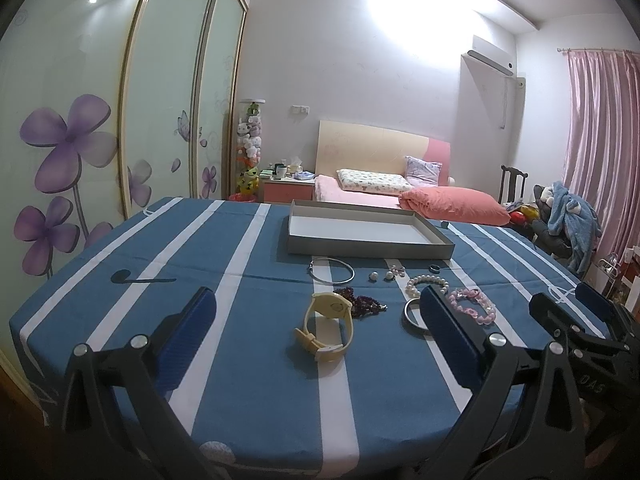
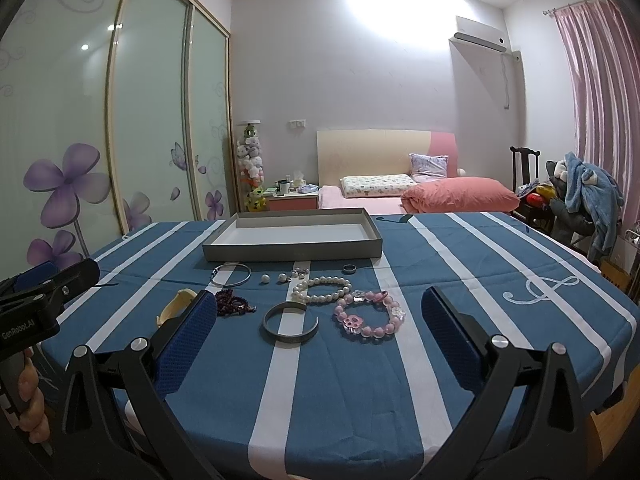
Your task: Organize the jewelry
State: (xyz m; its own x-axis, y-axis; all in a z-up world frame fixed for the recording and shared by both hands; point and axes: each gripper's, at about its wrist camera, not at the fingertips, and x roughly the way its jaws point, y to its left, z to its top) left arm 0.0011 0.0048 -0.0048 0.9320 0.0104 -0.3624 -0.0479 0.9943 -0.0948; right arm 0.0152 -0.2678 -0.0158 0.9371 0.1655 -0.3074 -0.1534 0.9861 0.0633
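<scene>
- Bedroom: bed [image 2: 400,192], floral wardrobe doors [image 1: 68,152], pink curtain [image 2: 600,100].
- Table, blue-white striped cloth [image 2: 460,280].
- Grey tray [image 2: 292,250] at table's far side, held nothing.
- Jewelry loose just before the tray: cream watch [image 1: 328,326], silver cuff [image 2: 290,326], pink bead bracelet [image 2: 370,316], pearl bracelet [image 2: 324,290], thin bangle [image 1: 332,271].
- Left gripper [image 1: 320,320] and right gripper [image 2: 320,320] both spread wide, gripping nothing.

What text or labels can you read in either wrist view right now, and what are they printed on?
"GenRobot.AI": white print on the black body of the left gripper, seen in the right wrist view.
"DAS": faint raised letters on the black body of the right gripper, partly cut off.
Nothing readable on the tray or the jewelry.
</scene>
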